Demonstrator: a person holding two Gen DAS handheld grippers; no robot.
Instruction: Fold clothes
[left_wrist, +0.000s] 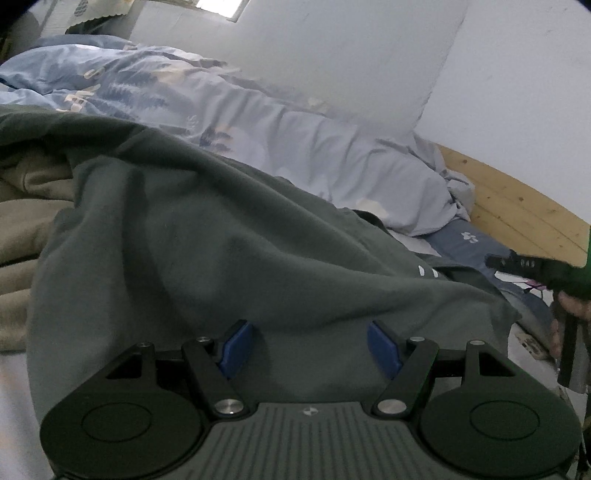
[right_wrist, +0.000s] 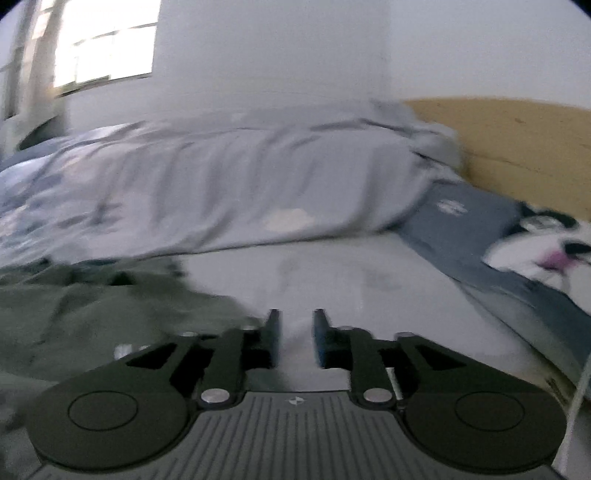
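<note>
The dark grey-green cotton garment (left_wrist: 207, 236) is lying rumpled, unfolded, while the left gripper (left_wrist: 310, 347) and right gripper (right_wrist: 295, 338) are hovering with jaws released.

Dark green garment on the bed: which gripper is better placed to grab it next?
Left. The left gripper is open with the dark green fleece garment directly between and ahead of its fingers. The right gripper faces bare pale sheet; the garment lies off to its left.

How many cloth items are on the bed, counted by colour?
Dark green garment: 1
Beige cloth: 1
Light blue printed duvet: 1
Grey-blue pillow: 1
Black-and-white printed cushion, blurred: 1
Total: 5
</note>
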